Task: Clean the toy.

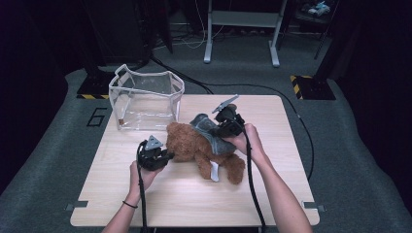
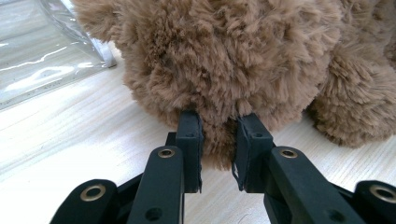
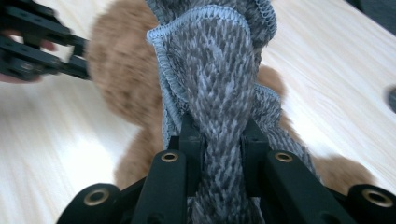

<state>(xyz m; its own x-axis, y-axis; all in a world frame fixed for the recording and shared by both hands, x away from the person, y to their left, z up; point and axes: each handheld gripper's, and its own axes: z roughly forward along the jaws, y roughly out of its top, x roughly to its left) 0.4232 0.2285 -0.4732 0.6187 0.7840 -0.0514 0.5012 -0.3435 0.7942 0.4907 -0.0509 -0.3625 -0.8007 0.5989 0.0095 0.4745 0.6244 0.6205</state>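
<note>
Brown teddy bear (image 1: pixel 194 145) mid-table, grey cloth (image 1: pixel 214 136) over it, clear bag (image 1: pixel 145 99) behind.

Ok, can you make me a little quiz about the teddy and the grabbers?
1. True or false: the left gripper pinches the teddy bear.
2. What does the right gripper hold? A) grey knitted garment B) the clear bag C) nothing
3. Fill in: the bear lies on the wooden ____.

Key: 1 true; 2 A; 3 table.
</note>
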